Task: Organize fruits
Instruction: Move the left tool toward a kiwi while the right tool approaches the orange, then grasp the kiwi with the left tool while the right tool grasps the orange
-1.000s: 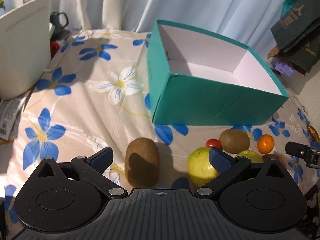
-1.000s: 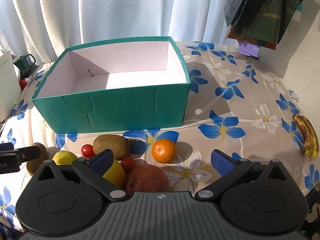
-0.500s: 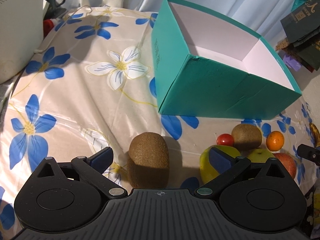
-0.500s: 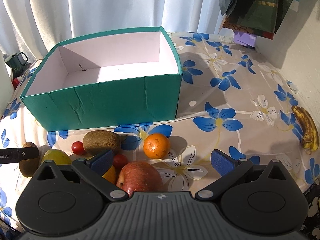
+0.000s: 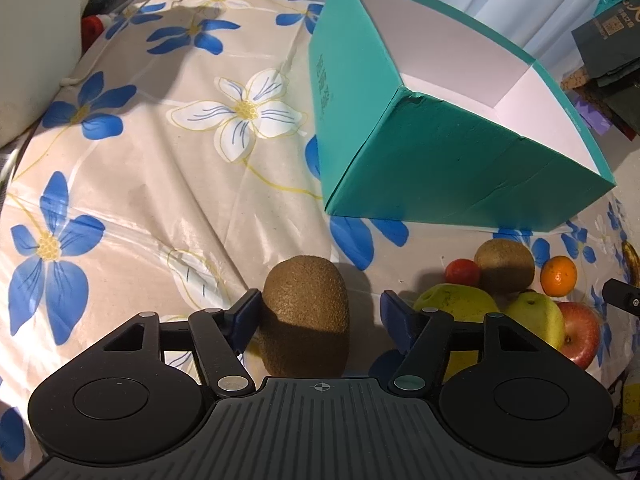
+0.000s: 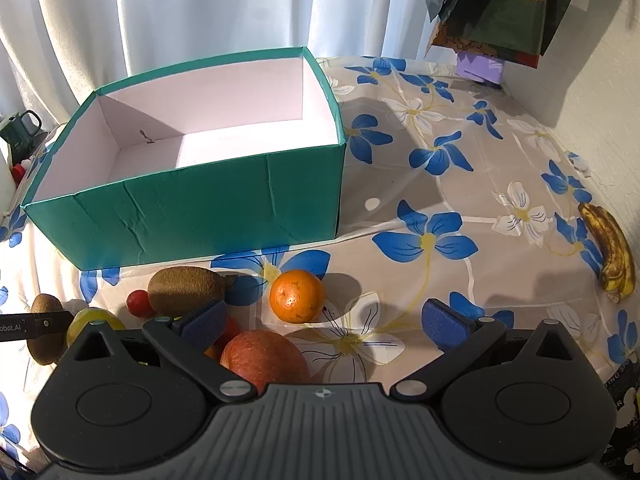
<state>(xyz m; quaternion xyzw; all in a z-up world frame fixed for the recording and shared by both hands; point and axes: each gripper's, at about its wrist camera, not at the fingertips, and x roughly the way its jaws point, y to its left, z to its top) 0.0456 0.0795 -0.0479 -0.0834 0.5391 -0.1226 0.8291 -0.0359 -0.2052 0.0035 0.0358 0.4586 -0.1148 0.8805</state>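
A brown kiwi (image 5: 306, 312) stands on the flowered cloth between the fingers of my left gripper (image 5: 324, 318). The left pad touches it; the right pad stands apart, so the jaws are open. The same kiwi (image 6: 44, 334) shows at the far left of the right wrist view. An empty teal box (image 5: 452, 168) with a white inside stands beyond; it also shows in the right wrist view (image 6: 200, 200). My right gripper (image 6: 326, 326) is open over a red apple (image 6: 264, 360), near an orange (image 6: 297, 296), a second kiwi (image 6: 186, 288) and a cherry tomato (image 6: 138, 303).
Two green-yellow fruits (image 5: 460, 306) (image 5: 536, 318) lie right of the left gripper. A spotted banana (image 6: 610, 252) lies at the table's right edge. A white appliance (image 5: 36, 40) stands at the far left, dark bags (image 6: 504, 4) at the back right, curtains behind.
My left gripper has moved forward around the kiwi and its jaws have narrowed, the left pad now against the fruit. The right gripper has shifted slightly toward the apple and orange.
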